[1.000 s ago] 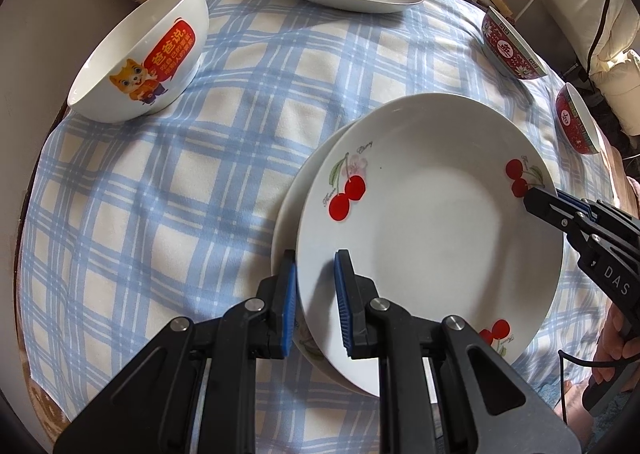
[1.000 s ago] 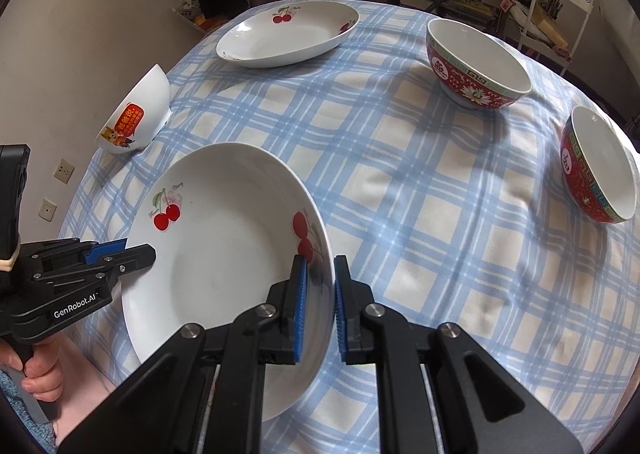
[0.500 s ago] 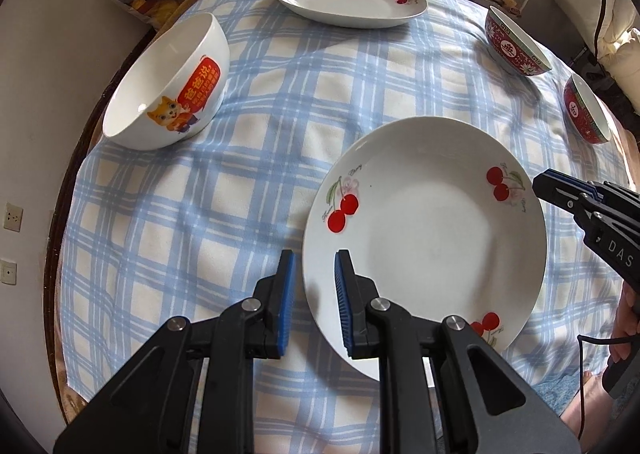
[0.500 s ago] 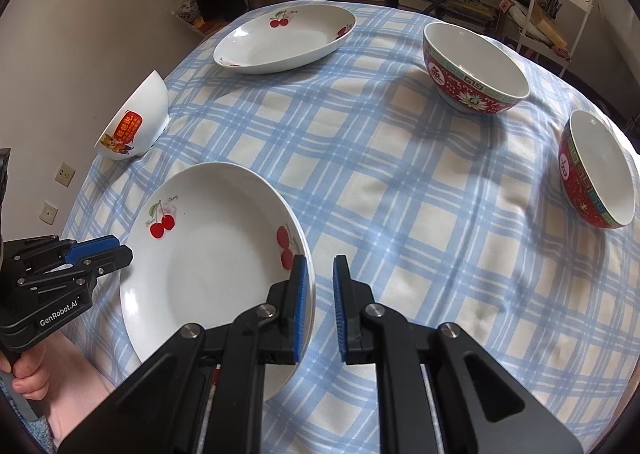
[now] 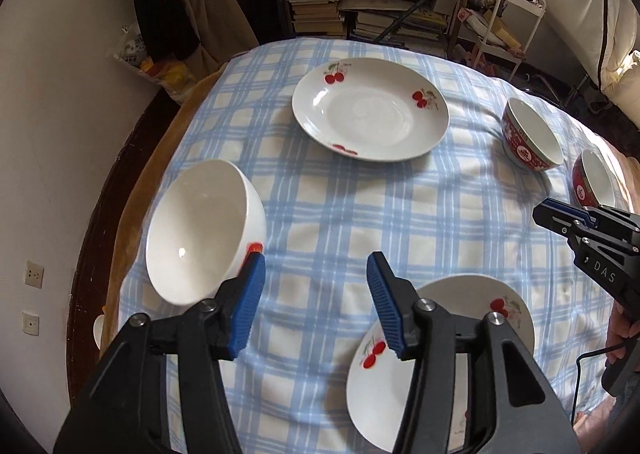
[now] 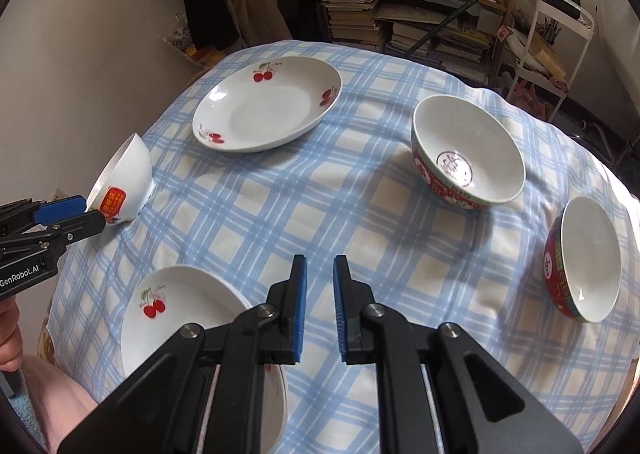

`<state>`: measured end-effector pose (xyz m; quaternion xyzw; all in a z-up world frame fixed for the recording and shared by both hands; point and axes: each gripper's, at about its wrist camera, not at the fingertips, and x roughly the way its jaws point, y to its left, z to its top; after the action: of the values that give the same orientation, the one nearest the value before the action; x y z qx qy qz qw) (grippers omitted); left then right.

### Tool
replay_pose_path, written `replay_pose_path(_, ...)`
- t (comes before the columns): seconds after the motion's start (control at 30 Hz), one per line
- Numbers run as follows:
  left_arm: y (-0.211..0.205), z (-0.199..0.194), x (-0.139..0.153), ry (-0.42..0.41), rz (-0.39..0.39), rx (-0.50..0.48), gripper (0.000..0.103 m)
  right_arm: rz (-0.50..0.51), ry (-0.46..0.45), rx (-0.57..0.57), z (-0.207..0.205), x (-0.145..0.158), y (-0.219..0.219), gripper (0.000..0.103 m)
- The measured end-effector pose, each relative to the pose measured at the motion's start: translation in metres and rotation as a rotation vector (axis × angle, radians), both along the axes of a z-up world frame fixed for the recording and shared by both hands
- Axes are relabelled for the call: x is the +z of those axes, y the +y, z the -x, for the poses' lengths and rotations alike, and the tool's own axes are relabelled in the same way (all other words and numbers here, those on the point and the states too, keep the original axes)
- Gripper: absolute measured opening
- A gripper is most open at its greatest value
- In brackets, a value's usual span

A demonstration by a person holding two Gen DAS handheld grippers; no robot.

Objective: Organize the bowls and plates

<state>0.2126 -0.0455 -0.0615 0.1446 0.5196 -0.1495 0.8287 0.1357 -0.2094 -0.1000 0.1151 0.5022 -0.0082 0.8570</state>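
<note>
Plates and bowls lie spread over the checked surface [image 5: 400, 222]. Left hand-held gripper [image 5: 316, 302] gapes wide, empty, beside the white bowl [image 5: 200, 230]. Right hand-held gripper [image 6: 320, 310], nearly closed, holds nothing, above the near plate [image 6: 180, 318]; far plate [image 6: 268, 104] and red bowls [image 6: 466, 152] sit beyond.

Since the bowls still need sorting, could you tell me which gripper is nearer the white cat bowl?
Left. The left gripper has one finger right beside the white cat bowl; the right gripper hangs mid-table, well away.

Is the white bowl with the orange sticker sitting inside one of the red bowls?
No, the white bowl sits alone at the table's left edge, far from both red bowls.
</note>
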Motion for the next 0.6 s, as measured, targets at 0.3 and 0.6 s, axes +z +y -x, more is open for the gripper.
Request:
replay_pose_path(0.3, -0.01, -0.071, 0.0, -0.022, -0.013, -0.014, 0.09, -0.03, -0.068, -0.057, -0.058, 0.019, -0.026, 0.062)
replay_pose_path(0.6, -0.012, -0.143, -0.025, 0.103, 0.024, 0.045, 0.09, 0.022, -0.035, -0.073, -0.126, 0.028, -0.037, 0.069)
